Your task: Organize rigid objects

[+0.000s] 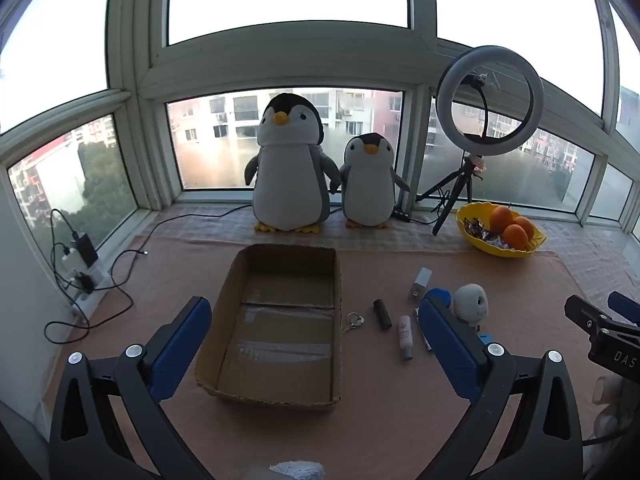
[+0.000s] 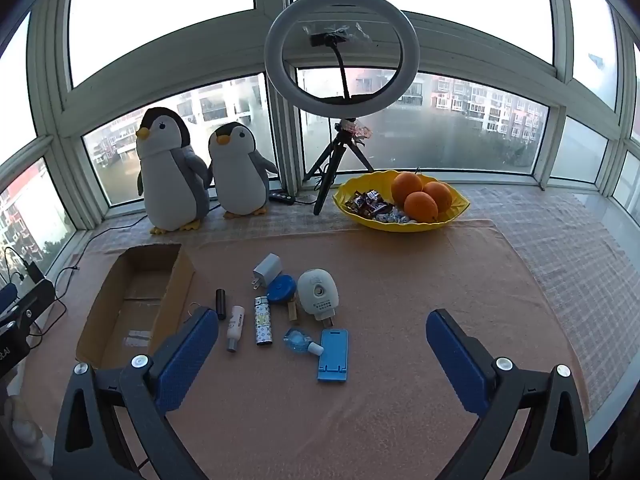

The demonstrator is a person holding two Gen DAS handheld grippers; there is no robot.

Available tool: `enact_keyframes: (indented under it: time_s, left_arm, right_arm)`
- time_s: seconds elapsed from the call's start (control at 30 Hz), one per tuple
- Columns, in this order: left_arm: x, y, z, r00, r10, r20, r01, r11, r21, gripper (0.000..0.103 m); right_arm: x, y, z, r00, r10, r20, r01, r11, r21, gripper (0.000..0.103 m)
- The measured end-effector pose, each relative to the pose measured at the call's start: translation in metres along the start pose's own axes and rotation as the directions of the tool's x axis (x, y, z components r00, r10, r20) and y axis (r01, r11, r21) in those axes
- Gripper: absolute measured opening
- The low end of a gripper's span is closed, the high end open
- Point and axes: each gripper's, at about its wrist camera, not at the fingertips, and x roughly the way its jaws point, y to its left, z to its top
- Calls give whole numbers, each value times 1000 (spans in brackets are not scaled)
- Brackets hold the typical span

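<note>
Nine small rigid objects (image 2: 296, 312) lie right of one empty cardboard box (image 2: 132, 304) on the counter (image 2: 400, 320); two penguins (image 2: 172, 172), three oranges (image 2: 422, 196) behind. Left gripper (image 1: 316, 332) and right gripper (image 2: 320, 344) hover spread, holding nothing.

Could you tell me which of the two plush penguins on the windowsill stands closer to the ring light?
The smaller grey-and-white plush penguin; it stands between the larger plush penguin and the white ring light on its black tripod.

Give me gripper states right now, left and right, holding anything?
Left gripper: open, holding nothing, hanging above the cardboard box.
Right gripper: open, holding nothing, above the small items on the mat.
</note>
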Motion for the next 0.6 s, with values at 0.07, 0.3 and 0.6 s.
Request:
enact_keyframes:
  time_s: [0.07, 0.3, 0.6]
  left_arm:
    - [0, 0, 0, 1000, -4, -2, 4, 1000, -1, 103]
    - [1, 4, -1, 1000, 9, 6, -9, 1000, -14, 103]
    - [2, 0, -1, 1000, 14, 3, -14, 1000, -10, 103]
  right_arm:
    - [0, 0, 0, 1000, -9, 3, 9, 1000, -10, 103]
    - [1, -4, -1, 1000, -6, 0, 6, 1000, -3, 103]
    - [2, -4, -1, 1000, -1, -5, 1, 1000, 2, 103]
